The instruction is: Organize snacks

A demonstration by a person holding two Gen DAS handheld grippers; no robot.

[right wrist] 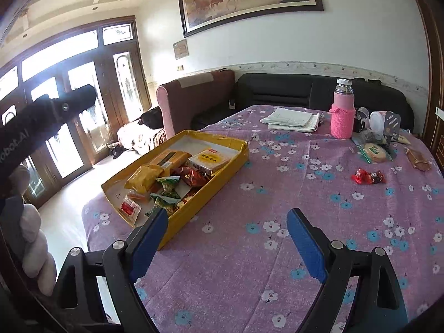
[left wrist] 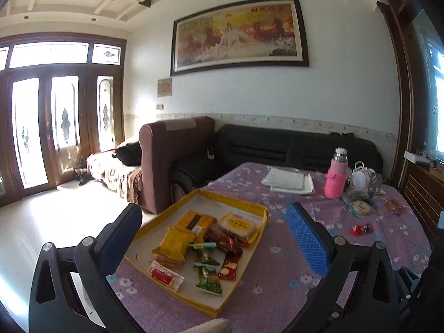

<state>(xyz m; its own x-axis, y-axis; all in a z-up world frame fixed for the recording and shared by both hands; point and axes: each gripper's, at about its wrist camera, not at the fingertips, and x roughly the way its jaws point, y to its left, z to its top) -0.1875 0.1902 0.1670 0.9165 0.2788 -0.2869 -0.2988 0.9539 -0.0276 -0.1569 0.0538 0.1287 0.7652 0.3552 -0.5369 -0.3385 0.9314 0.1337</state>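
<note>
Both hand-held grippers, left [left wrist: 213, 236] and right [right wrist: 227, 238], gape empty; yellow tray [right wrist: 222, 166] holds perhaps ten snacks.

Left black tongs with blue pads [left wrist: 211, 238] spread wide, empty; right black tongs [right wrist: 227, 238] likewise agape, empty.
</note>
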